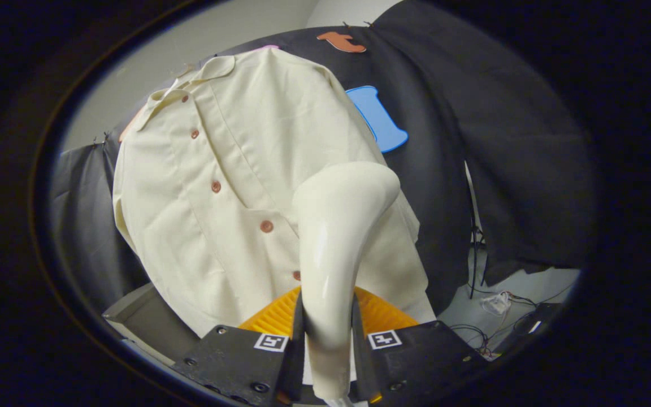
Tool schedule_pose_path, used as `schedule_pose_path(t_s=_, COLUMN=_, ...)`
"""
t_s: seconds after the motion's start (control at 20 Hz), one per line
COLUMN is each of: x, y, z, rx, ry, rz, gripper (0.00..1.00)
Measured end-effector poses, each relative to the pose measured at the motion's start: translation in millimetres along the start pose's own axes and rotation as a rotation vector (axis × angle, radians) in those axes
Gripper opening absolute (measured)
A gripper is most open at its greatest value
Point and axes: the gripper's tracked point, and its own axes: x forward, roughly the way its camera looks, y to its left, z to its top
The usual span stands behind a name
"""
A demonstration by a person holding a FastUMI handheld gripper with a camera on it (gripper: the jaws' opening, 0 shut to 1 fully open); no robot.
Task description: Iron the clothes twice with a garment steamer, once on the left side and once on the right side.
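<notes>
**Steamer held against the hanging shirt**

We see the gripper (327, 339) clamped on the garment steamer (337, 237): both fingers (294, 350) press on the sides of its glossy cream handle, which runs up between them from the bottom of the view. The handle rises ahead of the fingers and bends over at the top into a rounded head that points toward the cloth. We cannot tell whether the head's face touches the fabric, since its back is turned to us.

The shirt (235, 158) hangs just beyond the steamer, in front of the dark booth wall (455, 169). It is pale cream, with a collar (190, 85) at the top and a row of brown buttons (267, 226) running down the placket. The steamer's head lies over the lower part of the shirt, to the side of the button row away from the collar's point.

Behind the fingers, at the handle's base, we see a ribbed orange part (385, 314). Some loose cables (495, 305) lie on the pale floor beside the wall.
</notes>
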Motion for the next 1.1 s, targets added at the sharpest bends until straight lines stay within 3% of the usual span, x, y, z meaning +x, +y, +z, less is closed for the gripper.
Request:
schedule_pose_path(t_s=0.65, x=-9, y=-64, z=-93, rx=0.086, ry=0.074, rz=-0.08, gripper=0.37)
schedule_pose_path(t_s=1.1, x=-23, y=-73, z=-136, rx=0.088, ry=0.127, rz=-0.102, gripper=0.37)
